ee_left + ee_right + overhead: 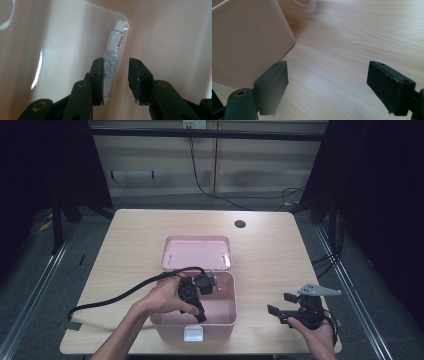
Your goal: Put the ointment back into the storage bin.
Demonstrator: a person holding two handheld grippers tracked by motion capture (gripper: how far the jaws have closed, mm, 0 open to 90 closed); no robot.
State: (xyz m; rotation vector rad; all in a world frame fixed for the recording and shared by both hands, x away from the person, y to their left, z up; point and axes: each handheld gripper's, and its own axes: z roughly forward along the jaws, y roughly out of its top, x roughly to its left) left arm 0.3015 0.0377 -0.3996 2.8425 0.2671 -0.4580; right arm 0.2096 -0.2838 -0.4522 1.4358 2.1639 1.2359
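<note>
Nearest the person, right tool: the right tool rests low over the front right part of the counter, held in the right hand. Its jaws stand wide apart with nothing between them; in the right gripper view only bare wood grain lies in the gap.
Right tool's surroundings: in the right gripper view the pink outer wall of the box stands to the left of the jaws, apart from them.
Left tool: the left tool is held by the left hand and points down into the box. Its jaws stand a narrow way apart, only a little wider than the tube. They grip nothing.
Tube: a white tube with red and dark print and a white cap lies inside the box, along the foot of a wall, its cap in a rounded corner. Its lower end runs behind the left-hand finger in the left gripper view, mostly to the side of the gap; whether that pad touches it cannot be told.
Box: pink, open, standing at the counter's front middle, with a white latch on its near wall.
Lid: the pink lid is swung back beyond the box, inner side up.
Cable: a black cable trails from the left tool across the counter's left edge.
Far end: a dark round hole sits in the counter near its far edge.
</note>
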